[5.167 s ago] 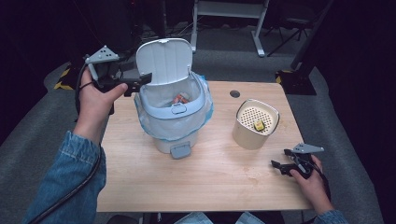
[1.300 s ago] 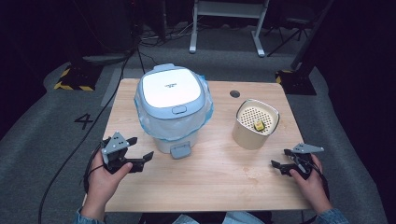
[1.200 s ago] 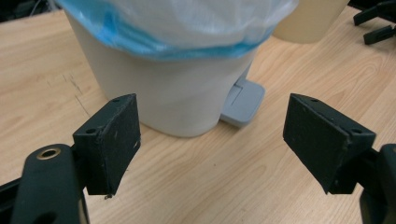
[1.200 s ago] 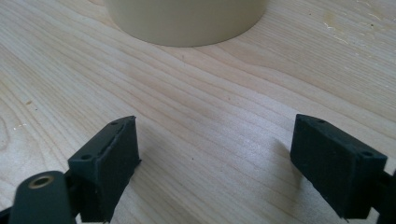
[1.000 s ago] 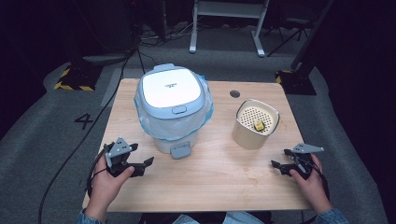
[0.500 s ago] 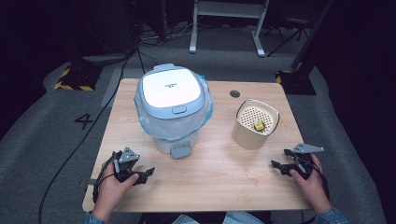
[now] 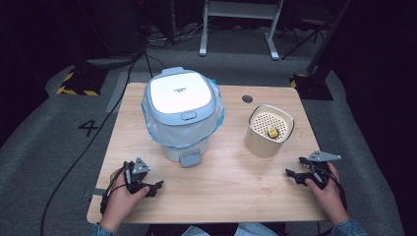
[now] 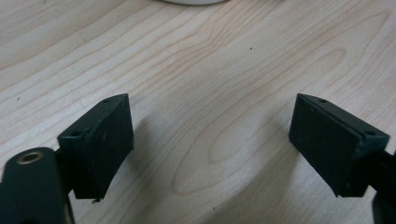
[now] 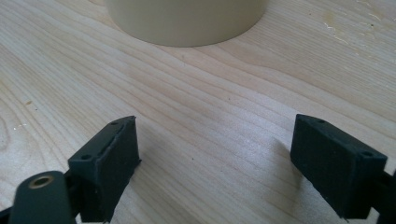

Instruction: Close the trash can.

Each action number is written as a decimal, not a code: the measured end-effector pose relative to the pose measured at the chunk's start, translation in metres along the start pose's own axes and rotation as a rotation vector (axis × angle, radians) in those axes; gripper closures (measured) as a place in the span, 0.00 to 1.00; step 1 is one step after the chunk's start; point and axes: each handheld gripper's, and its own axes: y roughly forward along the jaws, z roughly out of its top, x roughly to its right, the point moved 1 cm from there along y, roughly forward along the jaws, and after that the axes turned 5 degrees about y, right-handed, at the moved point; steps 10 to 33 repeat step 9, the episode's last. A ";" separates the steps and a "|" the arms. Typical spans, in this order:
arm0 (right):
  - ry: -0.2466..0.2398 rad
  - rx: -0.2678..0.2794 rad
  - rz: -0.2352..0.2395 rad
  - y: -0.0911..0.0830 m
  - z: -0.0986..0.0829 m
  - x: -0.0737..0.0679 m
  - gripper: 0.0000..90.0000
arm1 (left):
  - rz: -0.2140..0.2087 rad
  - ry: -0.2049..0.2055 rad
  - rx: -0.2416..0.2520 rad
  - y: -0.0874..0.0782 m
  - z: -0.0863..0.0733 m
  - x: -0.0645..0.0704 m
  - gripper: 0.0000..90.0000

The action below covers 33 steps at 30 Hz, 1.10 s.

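A pale blue and white pedal bin (image 7: pixel 181 115) with a plastic liner stands on the wooden table (image 7: pixel 231 191), its lid down. To its right is a cream round container (image 7: pixel 269 131) with a perforated insert and a small yellow item (image 7: pixel 272 132) inside. My left gripper (image 7: pixel 153 189) rests open at the table's front left corner, its jaws wide over bare wood (image 8: pixel 210 144). My right gripper (image 7: pixel 291 175) rests open at the front right, below the cream container (image 9: pixel 187 21), with nothing between its jaws.
A small dark hole (image 7: pixel 247 99) sits in the table top behind the container. A cable (image 7: pixel 93 142) runs over the grey floor on the left. A metal stand (image 7: pixel 238 29) is behind the table.
The bin's lid, held up by my left gripper earlier, is now down. The left gripper has come back to the front left corner of the table. The right gripper has stayed put.
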 end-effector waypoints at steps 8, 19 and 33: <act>-0.001 0.000 0.000 0.000 0.000 0.000 0.17 | 0.019 -0.006 0.015 0.004 0.000 -0.004 0.08; 0.000 0.000 0.000 0.000 0.000 0.000 0.17 | 0.019 -0.011 0.016 0.004 0.000 -0.004 0.08; 0.000 0.000 0.000 0.000 0.000 0.000 0.17 | 0.019 -0.011 0.016 0.004 0.000 -0.004 0.08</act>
